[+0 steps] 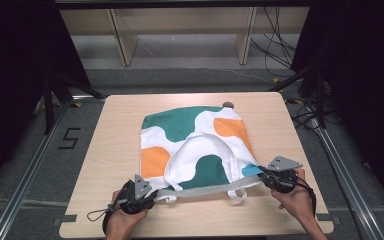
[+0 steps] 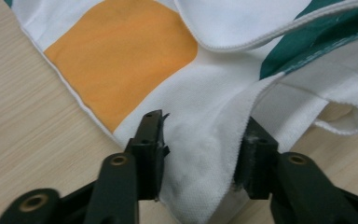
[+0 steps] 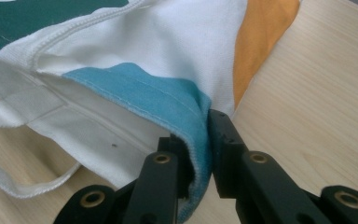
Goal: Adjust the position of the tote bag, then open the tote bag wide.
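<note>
Bag (image 1: 195, 145) flat on table (image 1: 110, 150), mid-table, opening toward near edge. Cloth, white with green, orange and 1 small blue patch. 2 white handles: 1 folded back over bag body, 1 (image 1: 237, 194) hanging off mouth onto bare wood.

Left gripper (image 1: 152, 197) at near-left corner of bag mouth. Jaws apart in left gripper view, white cloth corner (image 2: 200, 158) bunched between them; right jaw touching cloth edge, left jaw just beside it, no squeeze visible. Orange patch (image 2: 121, 60) just ahead of left jaw.

Right gripper (image 1: 267, 176) at near-right corner. Jaws pinched tight on blue hem (image 3: 186, 112) in right gripper view, cloth pulled up into a fold between pads.

Mouth edge stretched roughly straight between both grippers. Small dark round object (image 1: 228, 105) at far edge of table, touching bag's far corner; cannot tell what.
</note>
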Demonstrator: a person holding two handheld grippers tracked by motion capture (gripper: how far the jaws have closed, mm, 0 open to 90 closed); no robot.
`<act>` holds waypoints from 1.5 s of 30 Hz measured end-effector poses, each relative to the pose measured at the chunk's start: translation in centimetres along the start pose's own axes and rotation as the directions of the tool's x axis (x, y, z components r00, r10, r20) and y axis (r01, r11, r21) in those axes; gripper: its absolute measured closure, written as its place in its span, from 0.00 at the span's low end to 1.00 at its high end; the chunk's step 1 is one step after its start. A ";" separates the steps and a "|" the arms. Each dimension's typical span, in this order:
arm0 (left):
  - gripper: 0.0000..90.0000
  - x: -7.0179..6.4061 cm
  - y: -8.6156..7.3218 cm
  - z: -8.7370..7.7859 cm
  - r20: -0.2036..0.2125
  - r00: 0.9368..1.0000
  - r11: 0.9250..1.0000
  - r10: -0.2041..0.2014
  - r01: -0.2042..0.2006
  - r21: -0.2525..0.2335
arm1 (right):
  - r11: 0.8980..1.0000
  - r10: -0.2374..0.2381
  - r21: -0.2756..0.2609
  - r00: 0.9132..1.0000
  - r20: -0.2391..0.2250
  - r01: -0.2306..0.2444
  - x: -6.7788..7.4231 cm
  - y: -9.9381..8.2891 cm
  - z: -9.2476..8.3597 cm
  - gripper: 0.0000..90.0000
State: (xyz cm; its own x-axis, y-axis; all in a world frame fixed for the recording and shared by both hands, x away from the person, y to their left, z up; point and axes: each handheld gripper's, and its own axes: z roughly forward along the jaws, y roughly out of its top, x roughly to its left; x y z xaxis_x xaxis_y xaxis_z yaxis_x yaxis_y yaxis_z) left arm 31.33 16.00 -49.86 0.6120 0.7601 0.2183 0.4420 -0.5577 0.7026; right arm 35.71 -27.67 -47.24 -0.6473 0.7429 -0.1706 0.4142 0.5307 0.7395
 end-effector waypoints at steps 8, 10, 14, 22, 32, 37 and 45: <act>0.92 -0.2 0.4 0.1 0.022 0.999 0.999 0.029 -0.029 -0.014 | 1.000 0.023 0.003 1.000 -0.008 -0.023 0.1 -0.2 0.1 0.90; 0.92 0.0 0.5 -0.1 0.024 0.999 0.999 0.043 -0.043 -0.016 | 1.000 0.024 0.003 1.000 -0.010 -0.024 0.1 -0.2 0.1 0.90; 0.92 0.6 0.5 -0.6 0.037 0.999 0.998 0.023 -0.020 -0.061 | 1.000 0.025 -0.008 1.000 -0.015 -0.026 0.0 -0.2 0.0 0.90; 0.93 1.1 0.6 -1.6 0.017 1.000 0.995 -0.016 0.018 -0.098 | 0.999 0.024 -0.034 1.000 -0.020 -0.025 0.8 -0.1 -0.7 0.90; 0.96 1.4 1.7 -3.3 0.019 0.997 0.970 -0.080 0.082 -0.229 | 0.989 0.063 -0.136 0.998 -0.031 -0.067 0.5 0.7 -2.1 0.92; 0.96 2.4 2.9 -4.8 0.020 0.996 0.948 -0.093 0.094 -0.303 | 0.973 0.090 -0.210 0.995 -0.029 -0.094 0.6 2.0 -3.4 0.94; 0.97 3.7 5.6 -7.5 -0.011 0.995 0.915 -0.097 0.085 -0.394 | 0.957 0.085 -0.278 0.996 -0.023 -0.087 0.3 4.7 -5.7 0.96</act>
State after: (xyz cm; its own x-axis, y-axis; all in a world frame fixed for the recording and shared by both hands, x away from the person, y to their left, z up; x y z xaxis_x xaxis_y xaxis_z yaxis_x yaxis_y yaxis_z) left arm 31.10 18.19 -40.07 0.5593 0.8140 0.1566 0.1976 -0.3144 0.9285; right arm 33.81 -27.29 -40.12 -0.6242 0.7757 -0.0927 0.2749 0.3292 0.9033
